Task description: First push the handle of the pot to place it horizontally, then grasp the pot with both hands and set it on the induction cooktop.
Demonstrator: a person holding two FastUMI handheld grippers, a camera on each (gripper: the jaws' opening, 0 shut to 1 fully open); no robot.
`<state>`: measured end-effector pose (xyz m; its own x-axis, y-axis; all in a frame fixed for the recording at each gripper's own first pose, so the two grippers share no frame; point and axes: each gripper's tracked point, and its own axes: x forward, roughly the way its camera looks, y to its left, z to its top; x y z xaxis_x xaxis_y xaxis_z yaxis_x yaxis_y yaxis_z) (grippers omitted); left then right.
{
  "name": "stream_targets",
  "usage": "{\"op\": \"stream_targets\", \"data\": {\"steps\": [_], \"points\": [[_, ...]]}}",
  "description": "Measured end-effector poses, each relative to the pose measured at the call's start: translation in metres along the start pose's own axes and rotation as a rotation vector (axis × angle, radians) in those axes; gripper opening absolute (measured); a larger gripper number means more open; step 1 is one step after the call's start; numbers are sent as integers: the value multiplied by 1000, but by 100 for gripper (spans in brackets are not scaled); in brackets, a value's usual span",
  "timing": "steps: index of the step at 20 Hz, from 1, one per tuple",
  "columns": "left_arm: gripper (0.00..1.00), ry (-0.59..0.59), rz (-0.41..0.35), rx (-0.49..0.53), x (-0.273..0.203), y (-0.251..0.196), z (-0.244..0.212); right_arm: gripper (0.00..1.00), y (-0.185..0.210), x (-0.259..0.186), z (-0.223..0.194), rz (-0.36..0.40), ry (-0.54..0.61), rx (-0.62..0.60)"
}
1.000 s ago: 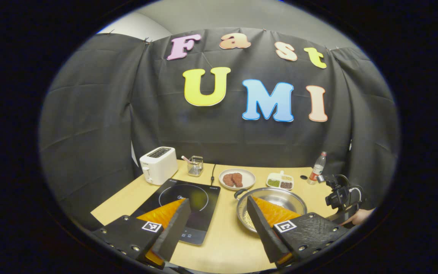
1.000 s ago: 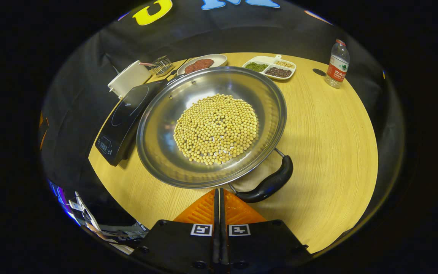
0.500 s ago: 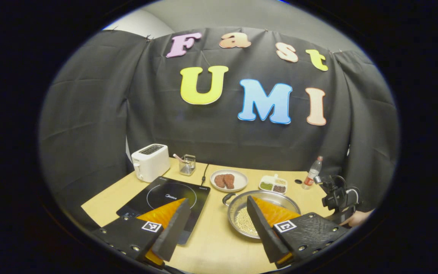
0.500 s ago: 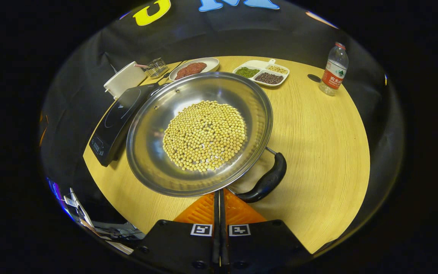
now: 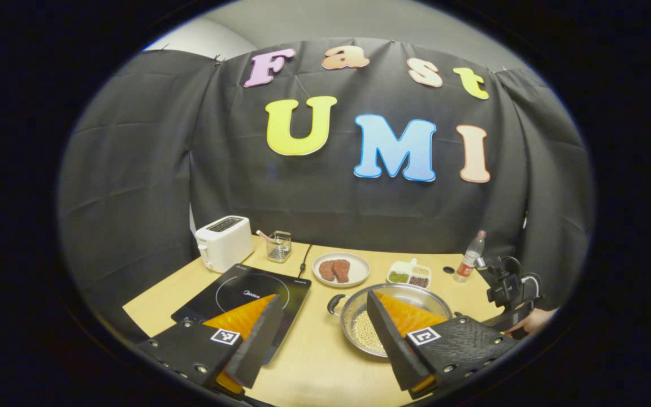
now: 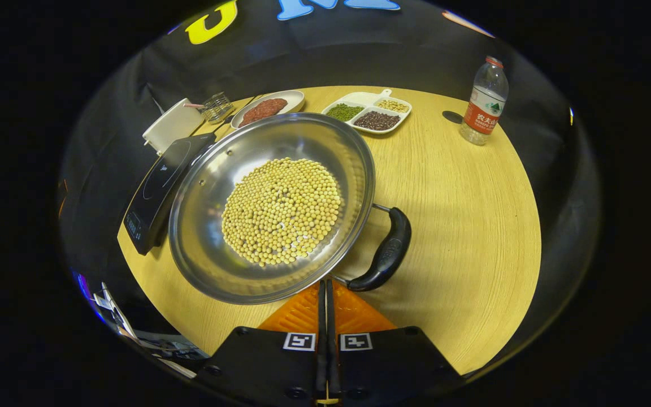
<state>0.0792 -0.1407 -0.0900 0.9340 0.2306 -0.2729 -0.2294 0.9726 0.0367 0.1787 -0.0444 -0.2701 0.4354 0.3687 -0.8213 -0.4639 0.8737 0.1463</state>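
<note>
A steel pot (image 6: 201, 265) full of soybeans (image 6: 283, 212) sits on the wooden table, just right of the black induction cooktop (image 6: 159, 181). Its black near handle (image 6: 387, 251) points to the right in the right gripper view. My right gripper (image 6: 325, 285) is shut with nothing between its fingers, its tips at the pot's near rim beside the handle's base. In the left gripper view my left gripper (image 5: 324, 295) hangs open above the table's front, between the cooktop (image 5: 246, 291) and the pot (image 5: 354, 316). The pot's small far handle (image 5: 335, 303) faces the cooktop.
At the back stand a white toaster (image 5: 224, 243), a wire holder (image 5: 278, 247), a plate of meat (image 5: 341, 269), a divided dish of beans (image 6: 368, 110) and a water bottle (image 6: 484, 102). A hand (image 5: 534, 322) holds the right gripper at the pot's right side.
The pot has turned and slid a little toward the cooktop; its near handle swung farther from the right gripper's tips. The left gripper stayed open and drew back slightly.
</note>
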Motion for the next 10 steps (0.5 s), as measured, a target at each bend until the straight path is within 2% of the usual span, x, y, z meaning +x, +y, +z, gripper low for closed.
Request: {"op": "stream_targets", "data": {"steps": [5, 10], "points": [[91, 28, 24, 14, 1, -15, -8, 2, -17, 4, 13, 3, -22, 5], [91, 44, 87, 52, -1, -7, -10, 0, -29, 10, 23, 28, -49, 77]]}}
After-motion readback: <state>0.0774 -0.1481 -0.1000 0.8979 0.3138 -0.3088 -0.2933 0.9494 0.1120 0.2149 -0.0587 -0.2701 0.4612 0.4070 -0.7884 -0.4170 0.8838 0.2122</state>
